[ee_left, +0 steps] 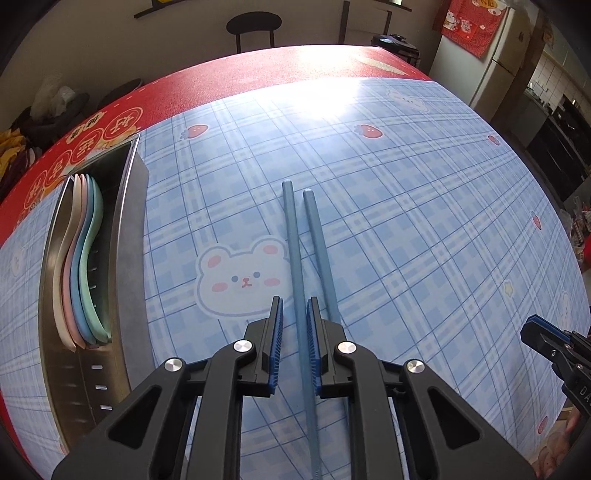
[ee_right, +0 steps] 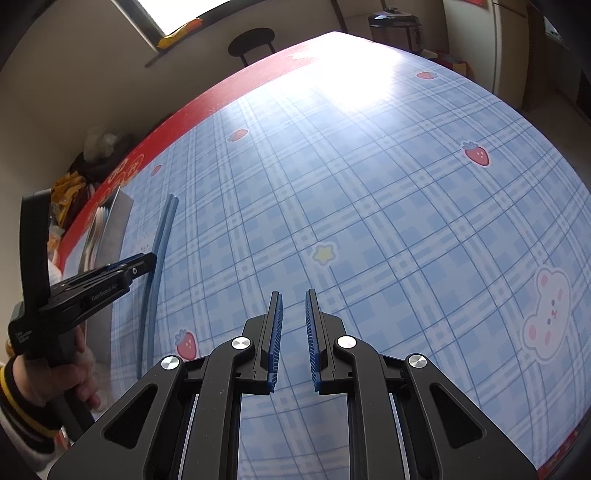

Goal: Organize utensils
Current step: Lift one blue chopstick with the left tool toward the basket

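Note:
Two blue chopsticks (ee_left: 295,251) lie side by side on the blue plaid tablecloth. My left gripper (ee_left: 294,301) is open, low over them; one chopstick runs between its fingers, the other (ee_left: 320,251) passes just right of the right finger. A steel utensil tray (ee_left: 127,221) at the left holds several pastel spoons (ee_left: 83,258). My right gripper (ee_right: 293,293) is open and empty over bare cloth. In the right wrist view the chopsticks (ee_right: 157,266) and the left gripper (ee_right: 144,260) are at the left, with the tray (ee_right: 114,229) behind.
The table (ee_left: 406,221) has a red border at the far and left edges. A black stool (ee_left: 254,24) stands beyond the far edge. A fridge (ee_left: 491,62) and a cooker (ee_left: 397,42) are at the back right. The right gripper's tip shows at the right edge (ee_left: 535,326).

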Available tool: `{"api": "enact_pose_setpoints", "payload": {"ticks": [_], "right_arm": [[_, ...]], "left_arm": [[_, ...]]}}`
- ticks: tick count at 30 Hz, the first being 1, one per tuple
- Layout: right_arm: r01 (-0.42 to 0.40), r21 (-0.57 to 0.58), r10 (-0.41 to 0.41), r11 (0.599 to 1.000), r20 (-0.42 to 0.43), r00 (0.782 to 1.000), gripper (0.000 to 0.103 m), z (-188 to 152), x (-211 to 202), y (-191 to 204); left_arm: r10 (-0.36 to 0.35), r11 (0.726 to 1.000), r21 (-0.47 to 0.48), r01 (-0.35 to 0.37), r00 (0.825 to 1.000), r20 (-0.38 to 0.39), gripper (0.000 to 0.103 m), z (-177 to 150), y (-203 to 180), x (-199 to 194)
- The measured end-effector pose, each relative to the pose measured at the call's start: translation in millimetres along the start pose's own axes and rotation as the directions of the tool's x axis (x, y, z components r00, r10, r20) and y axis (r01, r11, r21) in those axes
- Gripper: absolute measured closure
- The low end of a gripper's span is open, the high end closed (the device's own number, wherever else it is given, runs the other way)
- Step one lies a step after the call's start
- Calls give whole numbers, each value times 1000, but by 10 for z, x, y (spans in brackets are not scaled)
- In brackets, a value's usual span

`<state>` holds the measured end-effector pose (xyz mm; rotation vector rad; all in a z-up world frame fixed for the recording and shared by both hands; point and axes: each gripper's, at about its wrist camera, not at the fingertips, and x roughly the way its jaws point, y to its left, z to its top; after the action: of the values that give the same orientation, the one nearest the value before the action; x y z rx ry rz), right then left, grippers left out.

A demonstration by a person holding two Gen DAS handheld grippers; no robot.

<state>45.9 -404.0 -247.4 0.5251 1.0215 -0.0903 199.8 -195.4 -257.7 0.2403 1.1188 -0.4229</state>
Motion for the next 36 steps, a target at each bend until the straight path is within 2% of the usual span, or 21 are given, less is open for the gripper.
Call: {"api": "enact_pose_setpoints", "payload": {"ticks": [4, 9, 18, 24, 30, 36], "right_arm": [[3, 0, -3, 1000, -1, 1000, 89, -4, -9, -3], [-2, -7, 2, 1000, -3, 1000, 89, -9, -10, 45], [-12, -31, 12, 999, -6, 1000, 89, 50, 53, 193], [-15, -112, 15, 994, -4, 1000, 89, 84, 138, 486], [-41, -191, 39, 981, -16, 999, 86, 89, 263, 848], [-48, -287, 44, 957, -18, 999, 86, 47, 418, 1234]], "left_arm": [[-21, 999, -40, 20, 1000, -3, 97, -35, 73, -19], [13, 999, -42, -14, 1000, -19, 97, -123, 55, -77], [-38, 987, -158, 41, 999, 19, 97, -481, 244, -519], [-49, 982, -181, 60, 997, 64, 97, -679, 340, -835], [0, 980, -198, 28, 990, 140, 97, -757, 551, -1148], [33, 966, -257, 8, 987, 155, 97, -903, 841, -1286]]}}
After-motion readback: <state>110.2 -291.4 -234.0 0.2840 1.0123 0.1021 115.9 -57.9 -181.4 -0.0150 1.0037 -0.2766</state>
